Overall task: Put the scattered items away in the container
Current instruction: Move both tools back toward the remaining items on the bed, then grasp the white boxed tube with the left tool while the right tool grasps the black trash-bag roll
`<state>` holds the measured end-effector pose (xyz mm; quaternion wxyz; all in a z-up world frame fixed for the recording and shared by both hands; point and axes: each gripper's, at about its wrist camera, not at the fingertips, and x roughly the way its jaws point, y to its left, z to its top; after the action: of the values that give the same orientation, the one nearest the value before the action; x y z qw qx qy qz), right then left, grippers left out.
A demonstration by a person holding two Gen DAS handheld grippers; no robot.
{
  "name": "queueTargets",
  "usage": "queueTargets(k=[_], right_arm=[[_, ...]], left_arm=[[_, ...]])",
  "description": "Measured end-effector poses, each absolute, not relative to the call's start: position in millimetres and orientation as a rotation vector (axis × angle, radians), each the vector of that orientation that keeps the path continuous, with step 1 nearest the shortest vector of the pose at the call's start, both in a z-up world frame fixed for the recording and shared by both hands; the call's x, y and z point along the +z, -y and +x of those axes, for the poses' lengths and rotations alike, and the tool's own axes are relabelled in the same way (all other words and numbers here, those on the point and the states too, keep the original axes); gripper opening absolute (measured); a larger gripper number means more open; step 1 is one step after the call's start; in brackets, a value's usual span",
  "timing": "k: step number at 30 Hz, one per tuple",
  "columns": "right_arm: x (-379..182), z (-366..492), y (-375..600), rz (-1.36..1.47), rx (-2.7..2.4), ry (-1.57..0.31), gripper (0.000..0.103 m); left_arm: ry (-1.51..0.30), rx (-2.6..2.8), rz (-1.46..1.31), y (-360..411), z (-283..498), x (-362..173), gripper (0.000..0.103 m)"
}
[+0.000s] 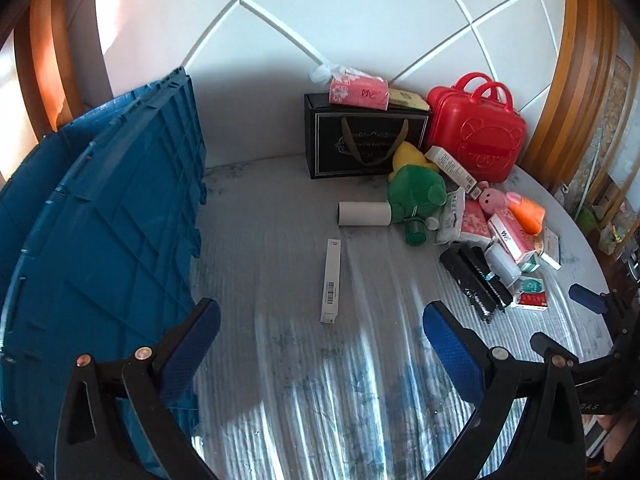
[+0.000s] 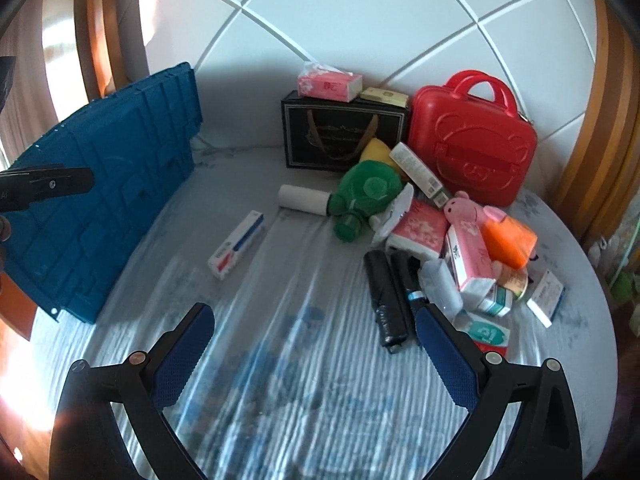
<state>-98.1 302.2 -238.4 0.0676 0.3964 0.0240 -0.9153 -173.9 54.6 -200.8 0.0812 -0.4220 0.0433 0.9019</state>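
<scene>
Both our tools are spread and empty. The long white box (image 1: pixel 331 281) lies on the bed ahead of our left tool (image 1: pixel 320 344), lengthwise near-to-far, probably its nearest item; the blue crate (image 1: pixel 120 208) stands left.

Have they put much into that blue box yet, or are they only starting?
Nothing looks packed yet; the blue crate's inside is hidden. Both the left gripper and right gripper are open and empty. The long white box, paper roll and pile by the red case remain.

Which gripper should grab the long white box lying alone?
Left, probably. The long white box lies ahead between the open left gripper fingers; the right gripper faces the pile.
</scene>
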Motion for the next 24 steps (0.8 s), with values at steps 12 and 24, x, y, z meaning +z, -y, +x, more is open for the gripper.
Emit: queueTargets(k=[12, 24], right_arm=[[-355.0, -197.5, -343.9, 1.429, -2.712, -0.151, 0.083], [-410.4, -237.8, -353.8, 1.573, -2.593, -0.066, 0.083]], left_arm=[[-0.281, 2.586, -1.411, -106.3, -270.0, -326.9, 0.103], [-0.232, 2.557, -1.542, -106.8, -310.8, -384.0, 0.103]])
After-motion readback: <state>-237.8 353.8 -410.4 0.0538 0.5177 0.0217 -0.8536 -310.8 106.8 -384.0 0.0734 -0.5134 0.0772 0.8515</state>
